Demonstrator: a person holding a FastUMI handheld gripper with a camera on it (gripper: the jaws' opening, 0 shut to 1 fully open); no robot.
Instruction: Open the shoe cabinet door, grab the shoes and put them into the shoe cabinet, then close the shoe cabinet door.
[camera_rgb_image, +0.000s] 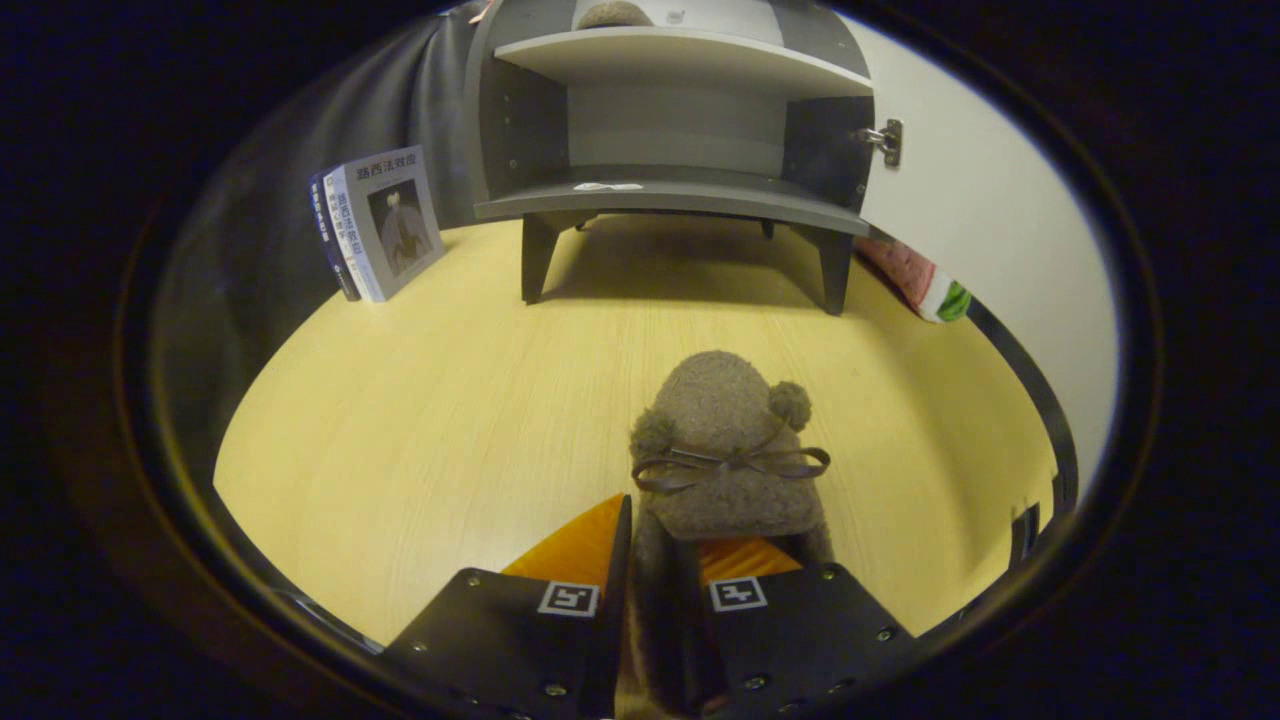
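A brown fuzzy shoe with a ribbon bow and two pompoms points away from me, its heel side wall pinched between my fingers. My gripper is shut on that wall, with the shoe over the wooden table. Beyond the shoe stands the grey shoe cabinet on short legs, its white door swung open to the right. The lower compartment holds only a small white scrap. Another brown shoe sits on the upper shelf.
Two books lean against the dark wall left of the cabinet. A watermelon-patterned object lies behind the open door, right of the cabinet leg.
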